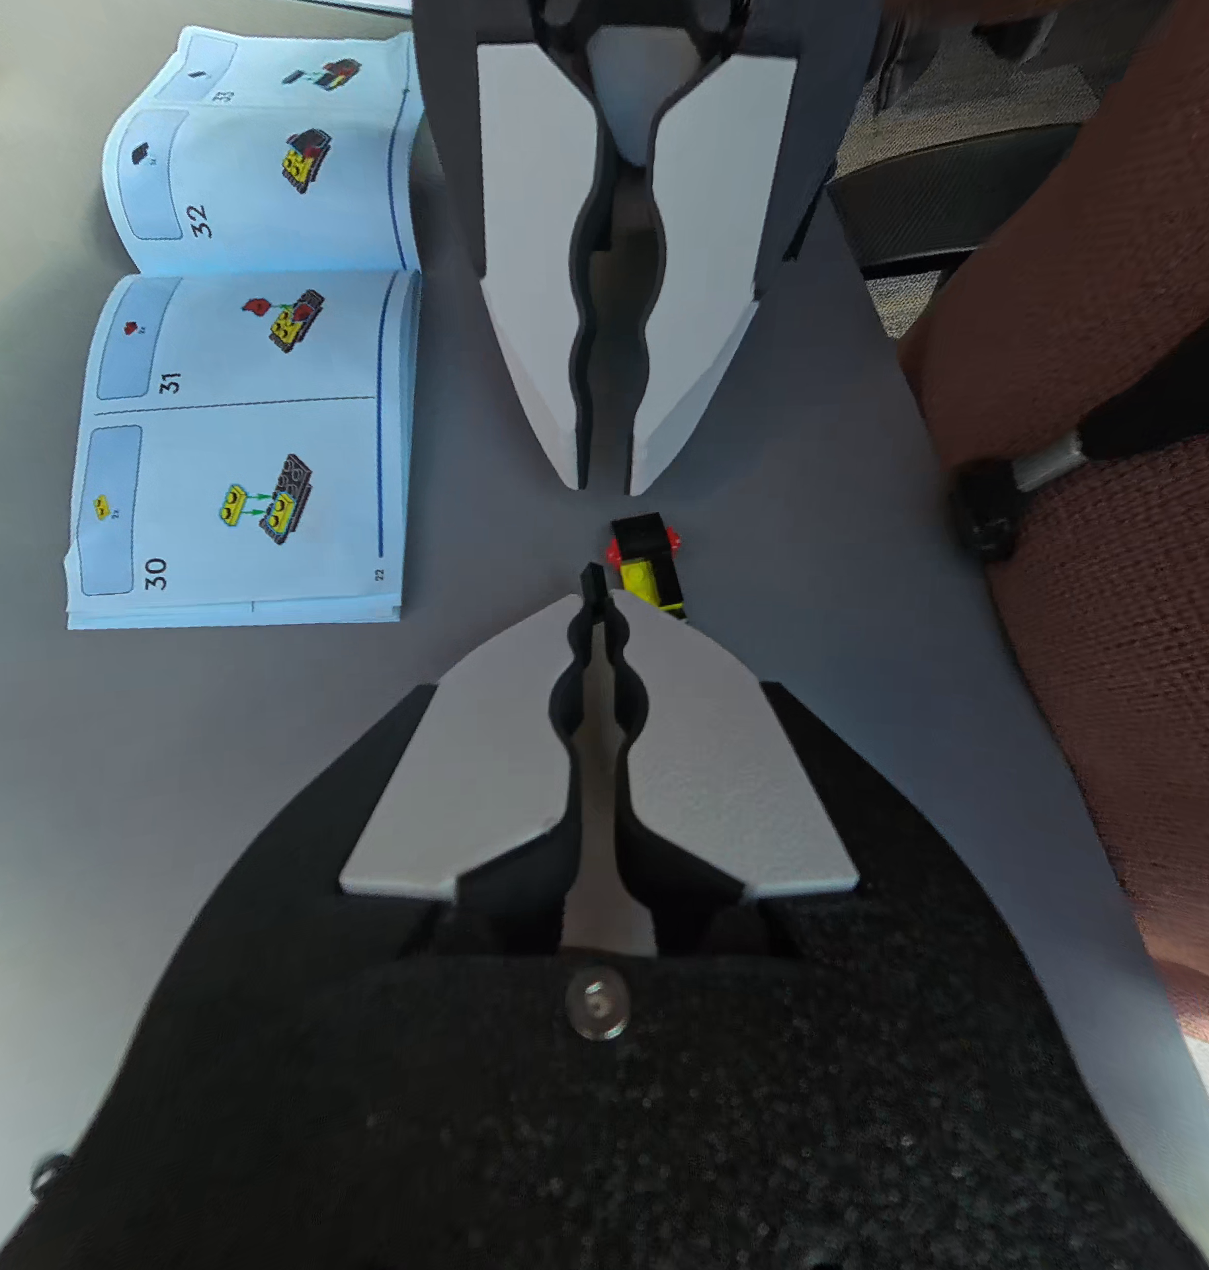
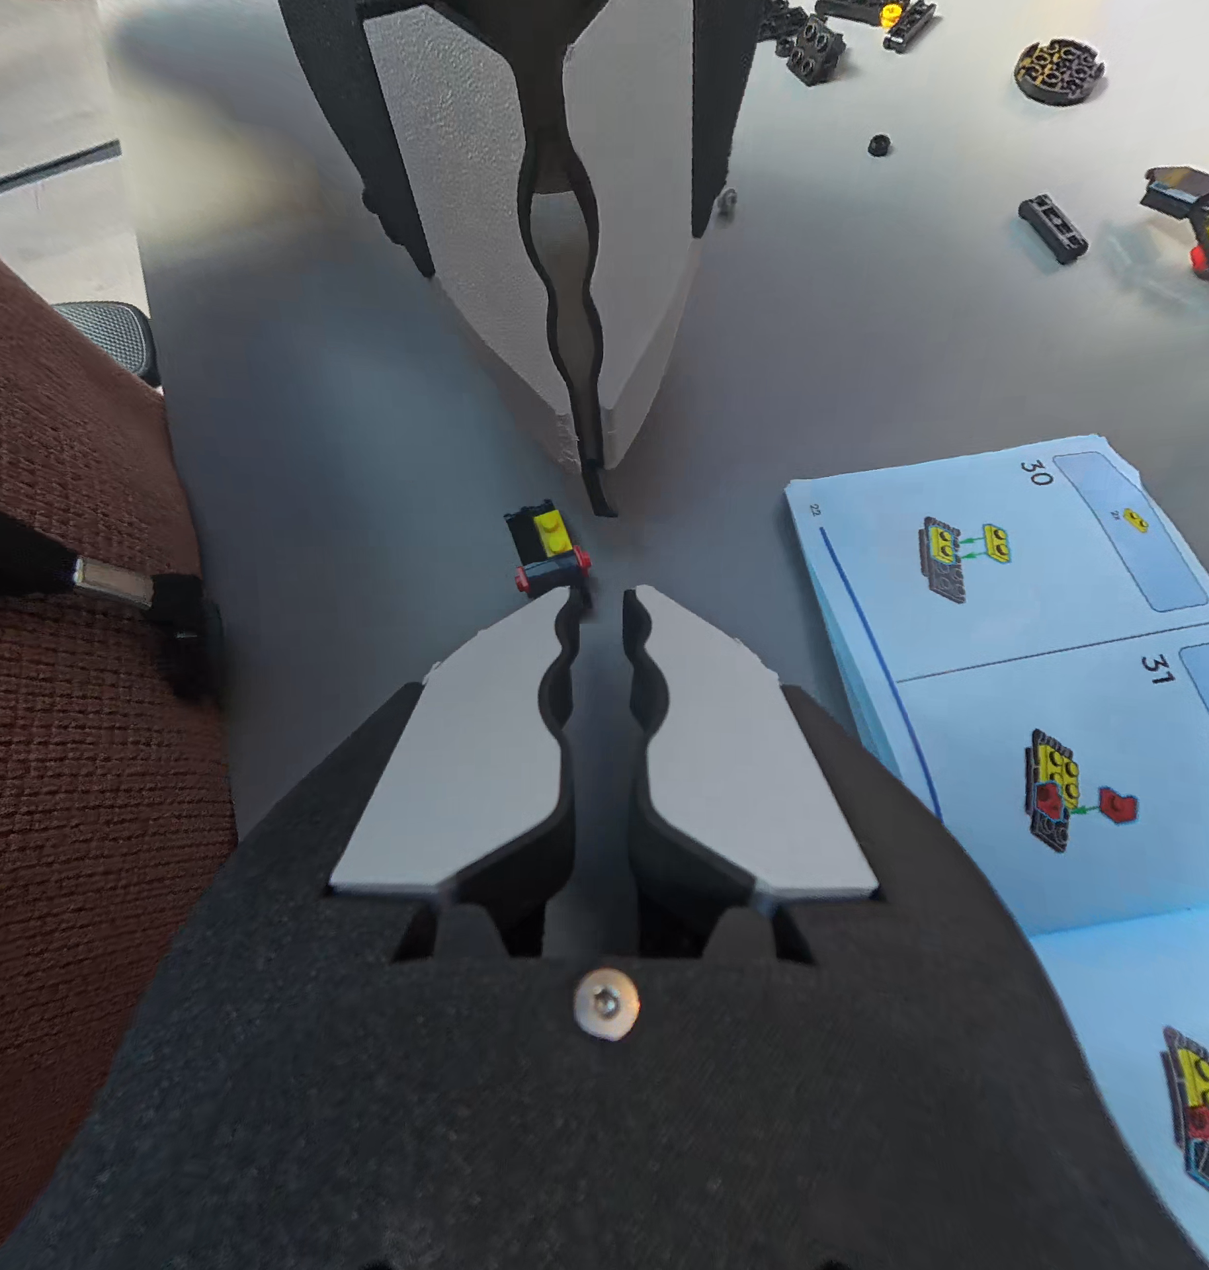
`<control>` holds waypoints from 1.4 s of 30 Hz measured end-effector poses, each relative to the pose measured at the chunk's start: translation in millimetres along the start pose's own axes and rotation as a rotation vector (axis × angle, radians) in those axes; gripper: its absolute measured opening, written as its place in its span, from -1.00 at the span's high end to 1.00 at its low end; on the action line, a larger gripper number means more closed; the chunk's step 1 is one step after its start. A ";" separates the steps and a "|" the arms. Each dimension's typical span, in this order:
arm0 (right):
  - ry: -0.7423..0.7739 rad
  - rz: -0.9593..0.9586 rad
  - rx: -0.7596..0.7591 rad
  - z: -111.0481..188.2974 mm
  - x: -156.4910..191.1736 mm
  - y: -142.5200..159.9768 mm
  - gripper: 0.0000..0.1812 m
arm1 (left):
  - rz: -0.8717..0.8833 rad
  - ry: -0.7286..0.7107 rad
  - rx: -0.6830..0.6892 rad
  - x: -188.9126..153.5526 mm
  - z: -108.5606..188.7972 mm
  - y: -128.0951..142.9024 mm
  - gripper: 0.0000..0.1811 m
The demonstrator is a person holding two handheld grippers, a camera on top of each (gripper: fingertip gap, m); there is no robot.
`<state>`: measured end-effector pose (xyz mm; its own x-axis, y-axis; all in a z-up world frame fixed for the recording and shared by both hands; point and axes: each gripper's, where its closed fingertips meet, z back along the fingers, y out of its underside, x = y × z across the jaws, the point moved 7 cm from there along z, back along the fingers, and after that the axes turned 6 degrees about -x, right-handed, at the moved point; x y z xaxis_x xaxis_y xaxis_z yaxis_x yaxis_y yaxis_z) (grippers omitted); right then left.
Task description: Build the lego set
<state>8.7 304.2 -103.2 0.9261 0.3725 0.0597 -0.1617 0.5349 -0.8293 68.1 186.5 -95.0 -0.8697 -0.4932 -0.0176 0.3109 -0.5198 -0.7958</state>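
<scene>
- Mid-build, by the look of it: one small sub-assembly (image 1: pixel 646 563) of black, yellow and red bricks resting on the grey table (image 1: pixel 794 481), between the two tools and matching the later steps shown in the booklet.
- Left tool (image 1: pixel 598 605) clenched on one thin black piece (image 1: pixel 593 584), held just beside the sub-assembly and not yet pressed on.
- Right tool (image 2: pixel 602 598) released, a narrow gap between its fingers, nothing gripped; one fingertip (image 2: pixel 571 598) right at the sub-assembly's red-tipped end, contact hard to confirm.
- One instruction booklet (image 1: pixel 244 343) lying open on the table to the side.
- Much apparently left: in the right wrist view, at the table's far edge, one round dark piece (image 2: pixel 1059 69), one tiny round black stud (image 2: pixel 879 145), one black slotted brick (image 2: pixel 1053 227), a cluster of black bricks (image 2: pixel 811 48) too bunched to count, and one partly built black, yellow and red section (image 2: pixel 1206 220), cut off by the frame.
- A person's arm in a brown sleeve (image 1: pixel 1103 343) alongside.
</scene>
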 end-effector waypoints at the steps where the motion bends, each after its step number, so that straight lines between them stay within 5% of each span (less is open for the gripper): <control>1: 0.010 0.019 0.004 -1.5 3.5 0.1 0.87 | 0.006 0.000 0.007 -5.3 2.1 -0.1 0.97; 13: 0.044 0.089 0.010 -14.7 21.0 -1.8 0.86 | -0.044 -0.032 0.089 -15.2 -7.9 -4.7 0.97; 24: 0.054 0.093 0.043 -14.0 13.9 0.3 0.86 | -0.162 0.083 0.113 -14.0 -5.8 -0.4 0.96; 42: 0.045 0.078 0.019 -16.3 18.1 -2.9 0.96 | -0.064 0.068 0.100 -11.7 -9.5 -1.9 0.98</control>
<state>31.5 297.1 -108.8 0.9250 0.3788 -0.0299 -0.2397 0.5205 -0.8196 74.1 199.9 -99.0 -0.9117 -0.4107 -0.0126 0.2882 -0.6172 -0.7321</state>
